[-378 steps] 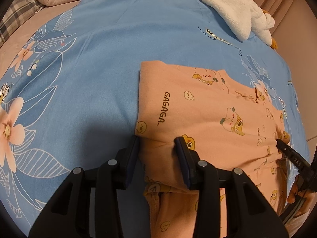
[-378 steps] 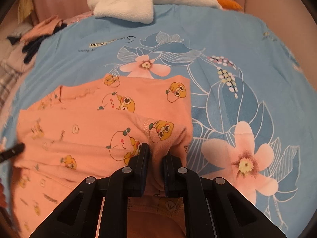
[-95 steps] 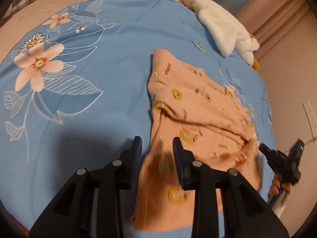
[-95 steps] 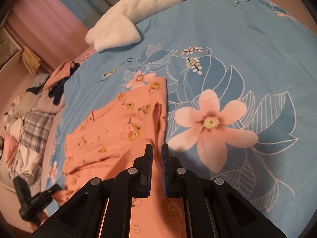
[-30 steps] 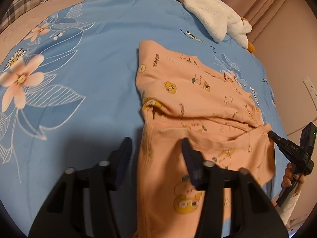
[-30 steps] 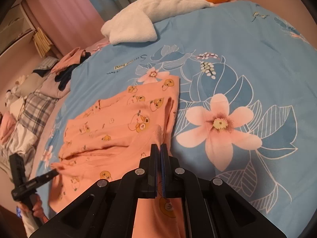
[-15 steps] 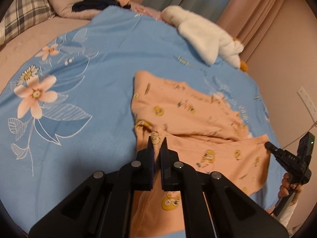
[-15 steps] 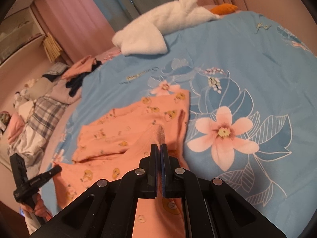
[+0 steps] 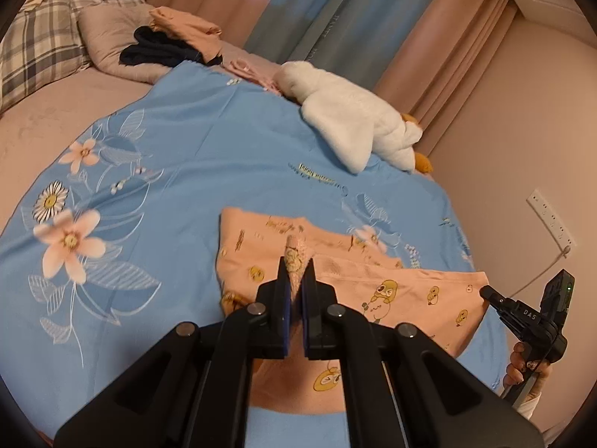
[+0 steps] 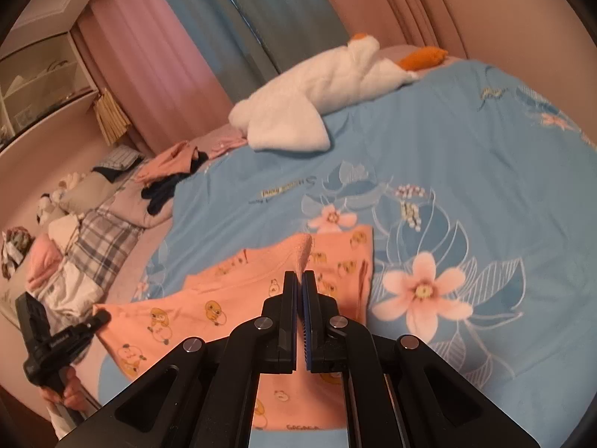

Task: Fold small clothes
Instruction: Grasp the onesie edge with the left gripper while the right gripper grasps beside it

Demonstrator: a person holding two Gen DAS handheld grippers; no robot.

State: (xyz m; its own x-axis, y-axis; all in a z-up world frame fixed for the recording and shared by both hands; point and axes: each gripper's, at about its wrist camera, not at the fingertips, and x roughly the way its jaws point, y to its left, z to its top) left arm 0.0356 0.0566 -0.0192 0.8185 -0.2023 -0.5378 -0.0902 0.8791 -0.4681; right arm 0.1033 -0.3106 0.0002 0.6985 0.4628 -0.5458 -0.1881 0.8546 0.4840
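Observation:
A small orange garment (image 9: 403, 291) printed with yellow cartoon figures lies partly on the blue floral bedspread (image 9: 179, 171). My left gripper (image 9: 296, 280) is shut on one corner of its near edge, with a tuft of cloth sticking up between the jaws. My right gripper (image 10: 299, 280) is shut on the other corner of the same garment (image 10: 209, 306). Both hold that edge lifted above the bed, stretched between them, while the far part rests flat. Each gripper shows in the other's view, the right one (image 9: 522, 313) and the left one (image 10: 59, 339).
A white plush goose (image 9: 354, 127) lies at the far side of the bed, also in the right wrist view (image 10: 317, 86). A pile of dark and orange clothes (image 9: 171, 44) sits on pillows beyond. Plaid bedding (image 10: 100, 246) is at the left. A wall with a socket (image 9: 552, 220) is at the right.
Both grippers have risen and tilted up, lifting the garment's near edge off the bed. The left gripper, open a second ago, has shut on its corner.

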